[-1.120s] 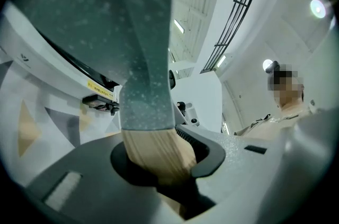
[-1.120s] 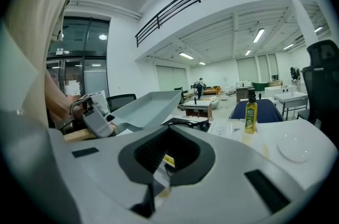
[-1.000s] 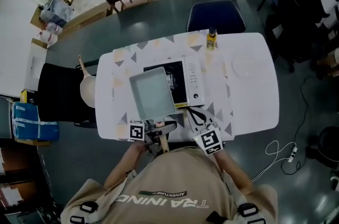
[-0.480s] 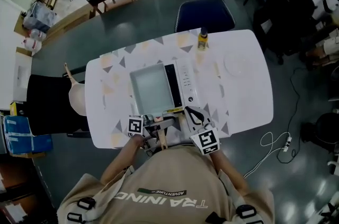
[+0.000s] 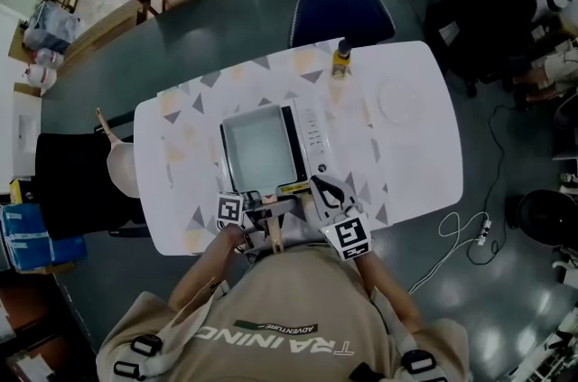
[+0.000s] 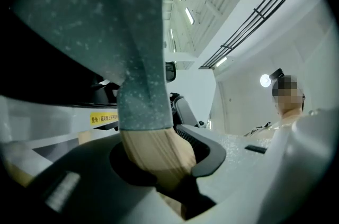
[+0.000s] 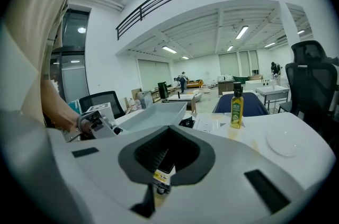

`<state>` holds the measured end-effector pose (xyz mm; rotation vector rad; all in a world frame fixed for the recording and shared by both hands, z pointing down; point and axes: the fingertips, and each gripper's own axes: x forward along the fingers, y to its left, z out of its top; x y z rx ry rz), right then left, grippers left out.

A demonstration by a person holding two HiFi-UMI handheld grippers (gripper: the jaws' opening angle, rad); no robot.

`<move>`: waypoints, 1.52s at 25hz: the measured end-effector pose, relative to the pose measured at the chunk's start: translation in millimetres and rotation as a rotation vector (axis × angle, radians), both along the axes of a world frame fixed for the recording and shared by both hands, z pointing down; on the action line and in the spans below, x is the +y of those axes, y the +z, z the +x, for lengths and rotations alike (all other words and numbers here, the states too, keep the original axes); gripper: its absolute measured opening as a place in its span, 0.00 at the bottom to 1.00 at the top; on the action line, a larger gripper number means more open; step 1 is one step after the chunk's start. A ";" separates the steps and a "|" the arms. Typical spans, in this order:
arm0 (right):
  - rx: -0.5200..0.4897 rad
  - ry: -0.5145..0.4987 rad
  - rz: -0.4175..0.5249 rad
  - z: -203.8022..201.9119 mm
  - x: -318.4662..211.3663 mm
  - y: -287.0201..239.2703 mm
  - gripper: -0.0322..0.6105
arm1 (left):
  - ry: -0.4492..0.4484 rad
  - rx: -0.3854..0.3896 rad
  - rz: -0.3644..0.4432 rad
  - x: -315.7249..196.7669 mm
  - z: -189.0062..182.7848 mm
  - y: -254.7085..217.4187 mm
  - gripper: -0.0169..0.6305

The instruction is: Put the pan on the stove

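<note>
A grey rectangular pan [image 5: 260,147] lies over the black cooktop of the white stove [image 5: 313,141] at the middle of the white table [image 5: 424,163]. Its wooden handle [image 5: 273,232] points toward me. My left gripper [image 5: 265,210] is shut on that handle at the table's near edge. The left gripper view shows the handle [image 6: 153,151] clamped between the jaws, the pan's underside [image 6: 95,11] above, and the stove's front [image 6: 58,122] below. Whether the pan rests on the stove I cannot tell. My right gripper [image 5: 323,189] is shut and empty by the stove's near right corner.
A yellow oil bottle [image 5: 340,60] stands at the table's far edge, and a white plate [image 5: 400,100] lies to the right. A blue chair [image 5: 341,14] is behind the table, a black chair [image 5: 77,181] to its left. A white cable [image 5: 461,231] trails on the floor.
The pan swung from a skewed position left of the stove to square over the cooktop, still held by the left gripper. The right gripper has stayed by the stove's corner.
</note>
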<state>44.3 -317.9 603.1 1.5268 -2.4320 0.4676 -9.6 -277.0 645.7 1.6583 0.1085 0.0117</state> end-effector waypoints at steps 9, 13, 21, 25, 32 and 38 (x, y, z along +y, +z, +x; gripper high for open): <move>0.005 -0.032 -0.019 -3.7 0.8 4.9 0.06 | 0.005 -0.016 0.001 -4.6 -1.7 14.9 0.18; 0.004 -0.045 -0.020 -6.4 -0.2 3.2 0.06 | 0.017 -0.037 0.010 -4.4 -1.9 18.6 0.18; 0.003 -0.061 -0.007 -8.0 0.8 -0.5 0.06 | 0.005 -0.051 -0.005 -7.4 -0.9 22.3 0.18; 0.003 -0.067 0.005 -8.6 2.7 -5.6 0.06 | -0.002 -0.060 -0.020 -7.2 -1.3 23.3 0.18; 0.001 -0.071 0.030 -7.6 9.0 -12.3 0.06 | -0.011 -0.078 -0.027 -8.7 -1.3 26.7 0.18; -0.001 -0.078 0.055 -10.6 13.8 -22.0 0.06 | -0.019 -0.061 -0.038 -8.9 0.2 23.8 0.18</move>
